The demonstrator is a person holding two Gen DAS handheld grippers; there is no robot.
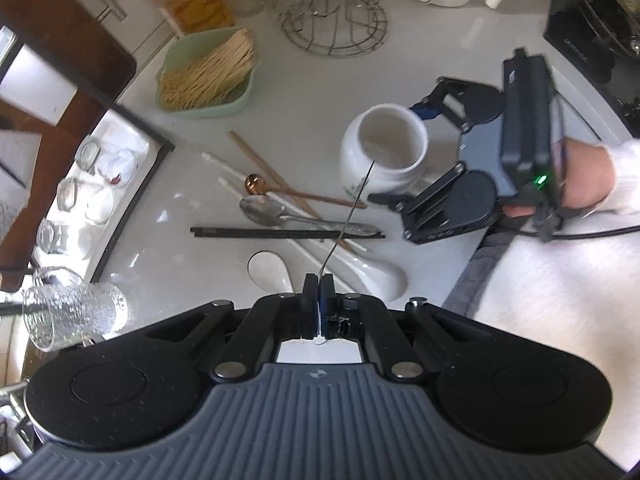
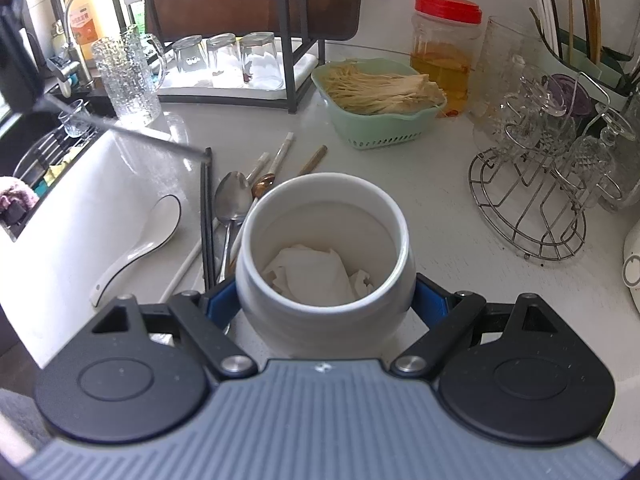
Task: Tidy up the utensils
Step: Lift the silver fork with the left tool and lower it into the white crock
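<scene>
While the right gripper [image 2: 326, 304] clamps the white jar [image 2: 324, 256] near the counter's [image 2: 420, 184] front edge, the left gripper [image 1: 319, 300] pinches a thin metal utensil [image 1: 352, 208].

Left gripper [image 1: 318, 304] pointing straight down, jaws pressed together, pinching thin metal utensil [image 1: 352, 208] between pads. Right gripper [image 2: 324, 304] tilted down and forward, jaws spread partway, blue pads [image 2: 219, 300] against both sides of white jar [image 2: 324, 256]. Right hand [image 1: 588, 178] wrapped round handle, white sleeve [image 1: 624, 176] at wrist.
</scene>
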